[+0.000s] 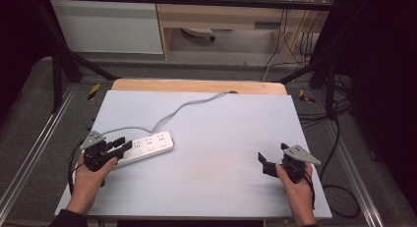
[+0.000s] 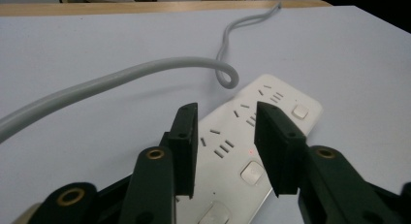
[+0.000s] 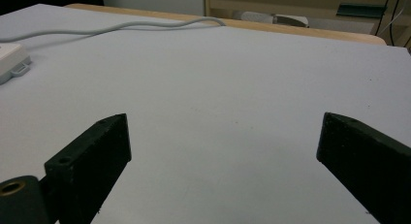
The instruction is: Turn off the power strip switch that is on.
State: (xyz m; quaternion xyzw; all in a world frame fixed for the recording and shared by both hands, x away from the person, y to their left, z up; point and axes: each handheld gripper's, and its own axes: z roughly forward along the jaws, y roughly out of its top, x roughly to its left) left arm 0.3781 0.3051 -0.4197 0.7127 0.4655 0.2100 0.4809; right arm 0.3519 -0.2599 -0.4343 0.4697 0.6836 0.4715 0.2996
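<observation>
A white power strip with several sockets and switch buttons lies flat at the left of the grey tabletop. Its grey cable curls off toward the far edge. My left gripper hovers over the strip's near end. In the left gripper view the strip runs away between the two jaws, which stand partly closed at its two long sides. My left gripper shows no firm press on it. My right gripper rests low at the table's right, and it is wide open over bare tabletop.
The strip's cable loops close beside the strip before leaving over the wooden back edge. One end of the strip shows far left in the right gripper view. Black frame bars and loose cables stand around the table.
</observation>
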